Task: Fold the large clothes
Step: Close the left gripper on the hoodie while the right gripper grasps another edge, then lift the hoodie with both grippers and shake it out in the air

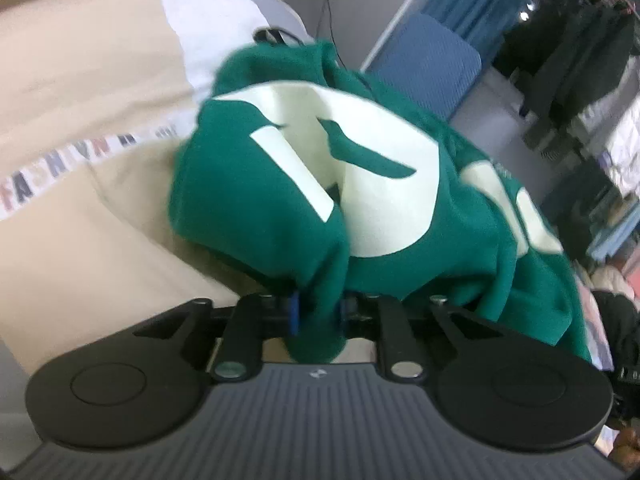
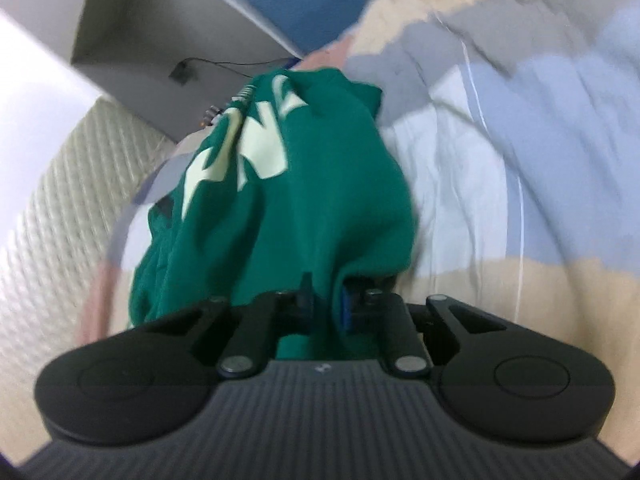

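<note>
Green sweatshirt (image 1: 280, 208) bunched on beige bedcover (image 1: 80, 240).

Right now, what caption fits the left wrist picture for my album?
Left tongs pinching a bunched green sweatshirt with big pale letters over a beige bedcover.

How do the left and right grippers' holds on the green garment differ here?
The left gripper pinches a fold of the green garment beside its big cream lettering; the right gripper pinches a plain green fold, with the lettering farther off. Beige bedding lies behind the left, pale blue behind the right. Both are shut on cloth.
</note>
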### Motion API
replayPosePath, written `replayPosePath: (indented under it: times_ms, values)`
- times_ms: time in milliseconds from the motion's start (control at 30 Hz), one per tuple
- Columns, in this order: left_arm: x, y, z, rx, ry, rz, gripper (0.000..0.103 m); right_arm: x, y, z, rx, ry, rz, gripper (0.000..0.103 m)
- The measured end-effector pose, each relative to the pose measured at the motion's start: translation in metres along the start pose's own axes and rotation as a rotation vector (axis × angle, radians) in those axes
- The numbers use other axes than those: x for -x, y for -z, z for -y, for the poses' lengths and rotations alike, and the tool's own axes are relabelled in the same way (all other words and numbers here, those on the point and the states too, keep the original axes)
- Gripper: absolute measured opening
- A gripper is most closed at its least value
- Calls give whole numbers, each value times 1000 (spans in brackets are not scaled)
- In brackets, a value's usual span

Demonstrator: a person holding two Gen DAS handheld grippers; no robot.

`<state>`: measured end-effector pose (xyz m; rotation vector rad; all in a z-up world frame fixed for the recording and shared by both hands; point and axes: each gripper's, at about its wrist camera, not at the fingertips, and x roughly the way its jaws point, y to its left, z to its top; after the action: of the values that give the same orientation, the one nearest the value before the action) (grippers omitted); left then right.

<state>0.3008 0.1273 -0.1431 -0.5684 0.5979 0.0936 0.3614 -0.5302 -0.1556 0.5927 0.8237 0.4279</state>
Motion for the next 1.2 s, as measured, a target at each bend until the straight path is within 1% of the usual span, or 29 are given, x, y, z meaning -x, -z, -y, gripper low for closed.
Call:
replayPosePath:
  times_ms: [167,233,300,400,500,567,633,667,733,767,833,900,967,1000,1100,1133,1167,1200]
  values:
    - [40,-23,-10,93,-48,148,13,45,-8,-25,104,-45,149,11]
    - [63,-30,-15,114,-74,226,12,63,-11,-35,147,-47,195,11]
    - [86,-38,-22,160,-93,292,12,83,-12,-42,182,-50,245,11]
    - [121,-49,-29,182,-134,399,12,106,-10,-48,209,-53,336,11]
    - [146,-61,-41,221,-155,442,12,126,-5,-55,242,-74,404,11]
    - [161,-65,-51,213,-199,456,12,136,-4,-54,257,-69,430,11]
    - [162,-69,-64,210,-244,442,12,137,-6,-51,242,-36,414,11]
    - [155,-71,-68,195,-271,422,12,132,-8,-47,226,-17,389,11]
    - [135,-72,-75,145,-334,372,12,119,-10,-37,187,23,310,11]
    - [123,-69,-78,140,-353,345,12,109,-10,-30,167,48,260,11]
    - [99,-68,-92,139,-385,280,12,90,-9,-17,129,90,186,11]
    - [80,-64,-97,121,-418,226,13,74,-8,-6,97,117,138,11]
    - [71,-60,-99,123,-426,195,14,60,-7,4,48,148,92,11]
    - [69,-58,-97,120,-431,183,14,56,-6,11,27,148,78,11]
    - [72,-58,-87,81,-480,176,20,47,-5,16,20,148,60,12]
    - [74,-58,-85,93,-481,175,27,45,-5,16,22,143,57,13]
    - [77,-57,-85,111,-477,170,37,45,-5,15,20,137,55,13]
    - [79,-57,-86,128,-480,164,43,48,-4,16,15,132,55,13]
